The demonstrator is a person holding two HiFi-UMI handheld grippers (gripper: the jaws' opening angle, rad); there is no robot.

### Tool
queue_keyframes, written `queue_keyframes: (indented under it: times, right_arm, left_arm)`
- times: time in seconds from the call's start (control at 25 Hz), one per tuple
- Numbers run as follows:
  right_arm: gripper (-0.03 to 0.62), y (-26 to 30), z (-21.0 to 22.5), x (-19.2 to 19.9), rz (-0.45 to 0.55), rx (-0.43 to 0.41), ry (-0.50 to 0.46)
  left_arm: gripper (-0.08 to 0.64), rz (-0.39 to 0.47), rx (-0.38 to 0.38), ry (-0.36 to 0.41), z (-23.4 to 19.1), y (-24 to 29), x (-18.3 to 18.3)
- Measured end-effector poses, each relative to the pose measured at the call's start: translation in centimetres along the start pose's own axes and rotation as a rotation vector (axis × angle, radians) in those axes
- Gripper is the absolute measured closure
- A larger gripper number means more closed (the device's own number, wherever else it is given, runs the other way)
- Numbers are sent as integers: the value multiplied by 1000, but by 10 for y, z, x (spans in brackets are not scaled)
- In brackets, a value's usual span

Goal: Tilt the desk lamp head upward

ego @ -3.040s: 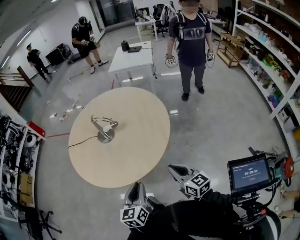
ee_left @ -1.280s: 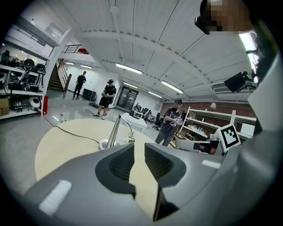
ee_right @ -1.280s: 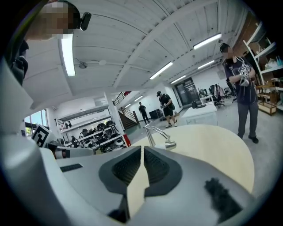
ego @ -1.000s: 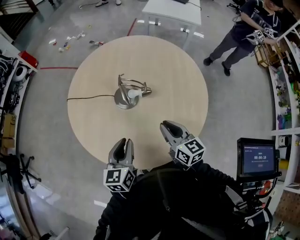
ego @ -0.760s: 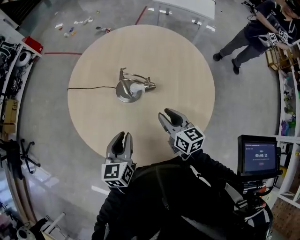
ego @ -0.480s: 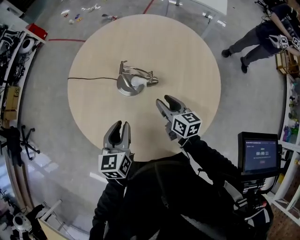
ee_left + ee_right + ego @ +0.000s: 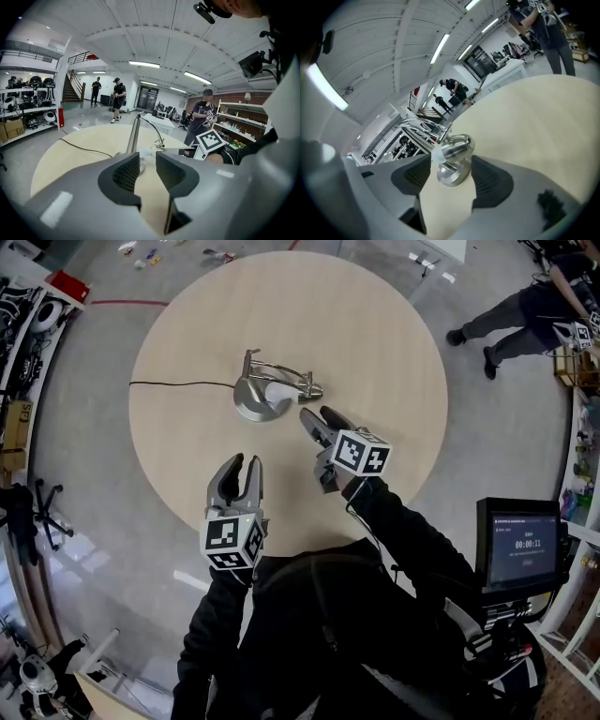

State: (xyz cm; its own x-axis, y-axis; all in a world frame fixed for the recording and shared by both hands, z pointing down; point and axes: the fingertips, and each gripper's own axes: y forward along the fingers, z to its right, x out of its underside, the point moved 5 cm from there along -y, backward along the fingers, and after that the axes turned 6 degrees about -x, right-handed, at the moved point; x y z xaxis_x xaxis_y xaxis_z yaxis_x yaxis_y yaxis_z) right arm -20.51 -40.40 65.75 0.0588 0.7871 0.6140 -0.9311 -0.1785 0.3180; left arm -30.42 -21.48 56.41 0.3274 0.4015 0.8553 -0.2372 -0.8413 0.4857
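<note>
Our right gripper (image 7: 314, 415) (image 7: 451, 174) is opening its jaws, now spread wide, and the pads (image 7: 414, 176) press on nothing. The lamp head (image 7: 304, 390) (image 7: 457, 147) sits framed just beyond them, untouched. Within the last second this gripper has reached from the round table's (image 7: 375, 343) near edge to just beside the desk lamp, so we judge the grasp comes next. Our left gripper (image 7: 246, 465) (image 7: 147, 169) hangs back, jaws slightly parted and empty. The head lies low over the lamp's round base (image 7: 251, 409).

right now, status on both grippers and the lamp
Right gripper jaws opening, empty, just short of lamp head. Left gripper open, empty, held back. The lamp head sits low over its base, untouched. Nothing in the way.
</note>
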Motion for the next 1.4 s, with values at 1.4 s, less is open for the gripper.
queue_keyframes:
  times: [1.4]
  right_arm:
    - [302, 36, 27, -8, 133, 37, 139]
  left_arm:
    - [431, -9, 46, -83, -34, -14, 22]
